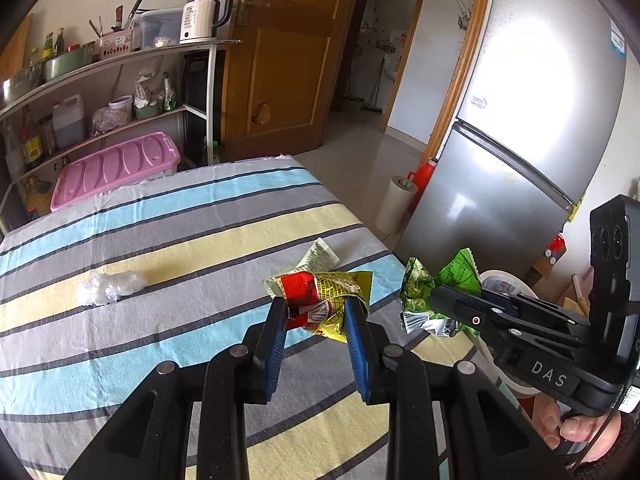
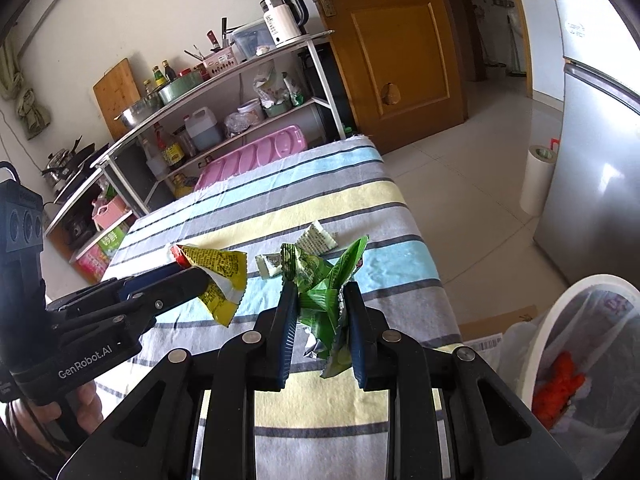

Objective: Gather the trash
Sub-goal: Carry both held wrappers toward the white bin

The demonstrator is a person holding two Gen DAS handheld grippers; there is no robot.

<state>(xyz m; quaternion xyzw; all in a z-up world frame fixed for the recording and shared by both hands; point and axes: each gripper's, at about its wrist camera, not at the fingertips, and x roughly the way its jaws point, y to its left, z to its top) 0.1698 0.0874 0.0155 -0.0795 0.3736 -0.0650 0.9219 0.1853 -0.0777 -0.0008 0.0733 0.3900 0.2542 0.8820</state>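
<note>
My left gripper [image 1: 316,304] is shut on a crumpled yellow and red wrapper [image 1: 320,292] and holds it above the striped tablecloth [image 1: 160,240]. It also shows in the right wrist view [image 2: 200,276] with the yellow wrapper [image 2: 222,280]. My right gripper [image 2: 320,292] is shut on a crumpled green wrapper [image 2: 324,284]; in the left wrist view the right gripper [image 1: 436,300] holds the green wrapper [image 1: 424,284] past the table's right edge. A pale printed wrapper [image 1: 320,254] and a clear plastic wad [image 1: 106,288] lie on the cloth.
A white trash bin [image 2: 560,320] with a liner stands on the floor to the right of the table. A silver fridge [image 1: 520,120], a paper roll [image 1: 394,204] and a kitchen shelf [image 1: 120,60] surround the table. A small pale wrapper [image 2: 270,264] lies on the cloth.
</note>
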